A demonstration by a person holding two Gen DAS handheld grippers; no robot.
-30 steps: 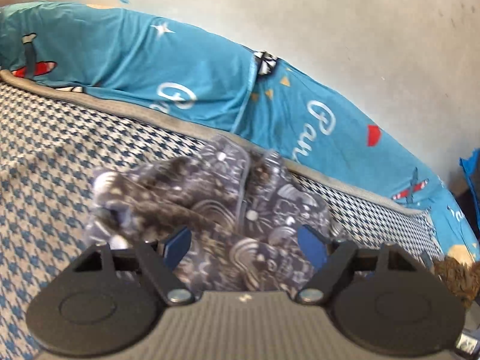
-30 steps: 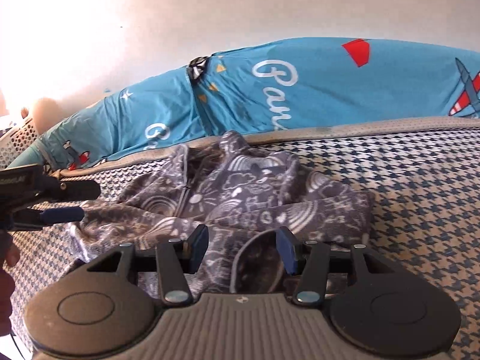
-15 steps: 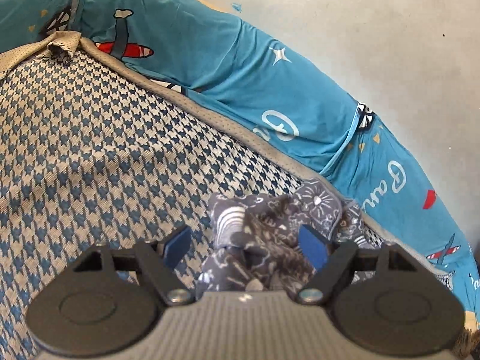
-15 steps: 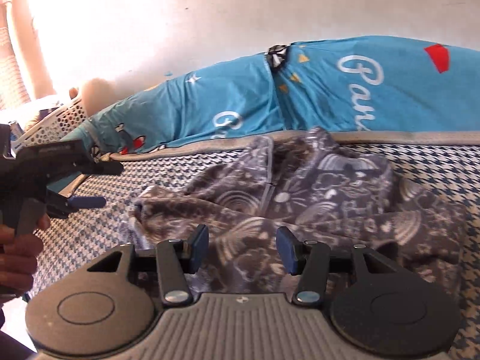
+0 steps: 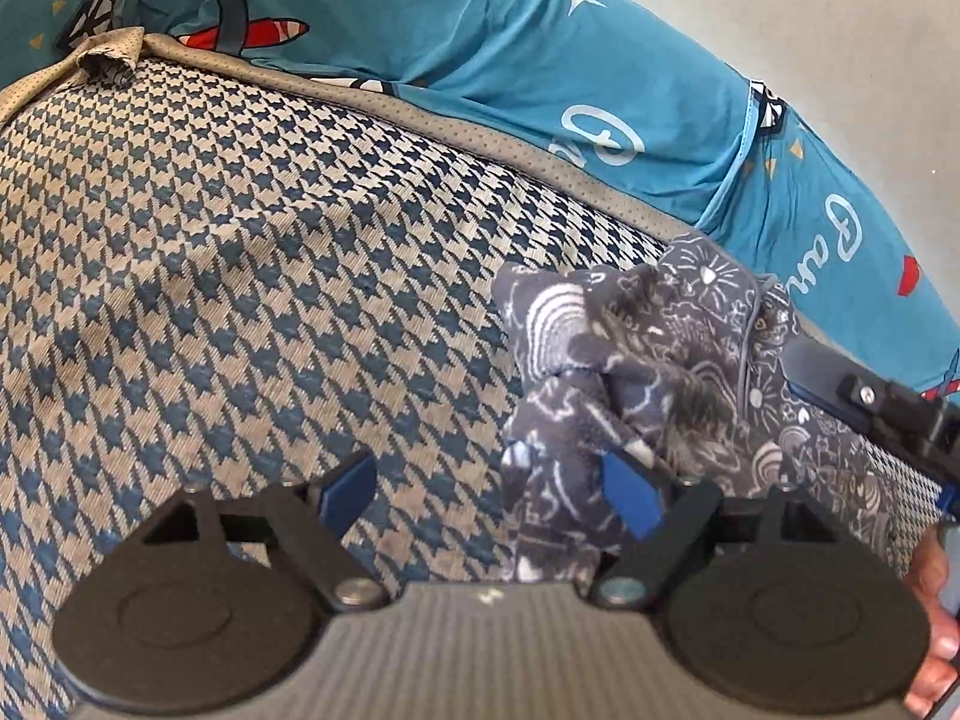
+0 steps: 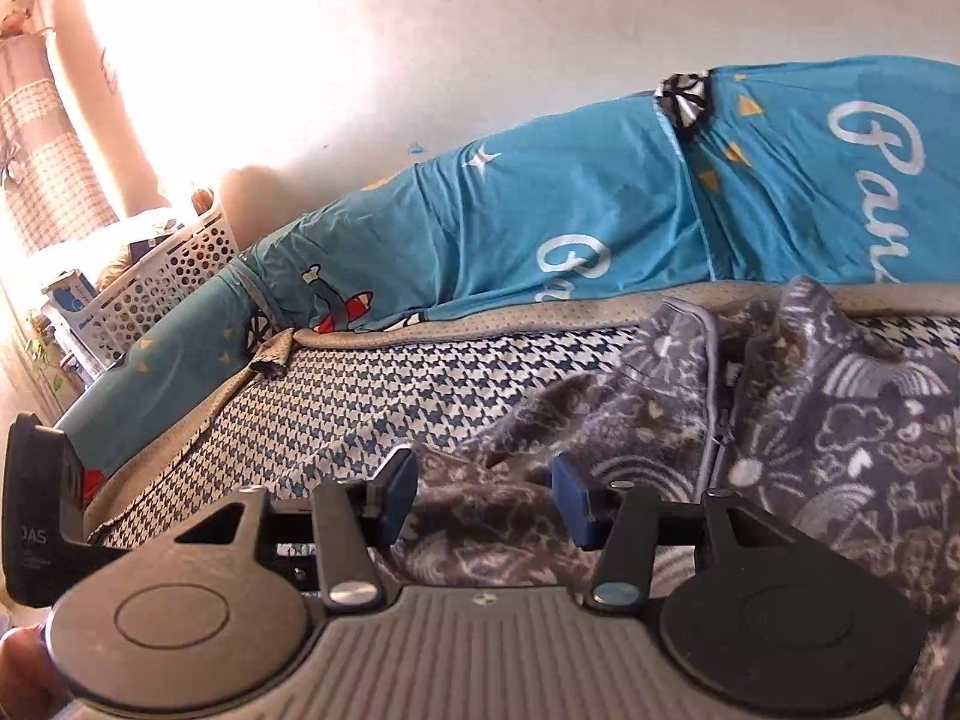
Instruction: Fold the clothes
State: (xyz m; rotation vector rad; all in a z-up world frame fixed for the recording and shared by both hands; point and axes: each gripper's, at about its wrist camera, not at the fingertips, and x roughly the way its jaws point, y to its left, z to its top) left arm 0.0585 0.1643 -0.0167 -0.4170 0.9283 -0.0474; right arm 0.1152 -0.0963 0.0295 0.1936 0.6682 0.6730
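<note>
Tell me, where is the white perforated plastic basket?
In the right wrist view the white perforated plastic basket sits at the far left, beyond the teal airplane-print bedding, beside the sunlit curtain.

A home bedroom: a bed [image 5: 240, 252] in houndstooth cover runs along a plain wall [image 6: 420, 60], teal cartoon-plane bedding [image 6: 570, 228] heaped against it, a white laundry basket [image 6: 162, 282] and a checked curtain [image 6: 42, 138] by the sunlit corner
</note>
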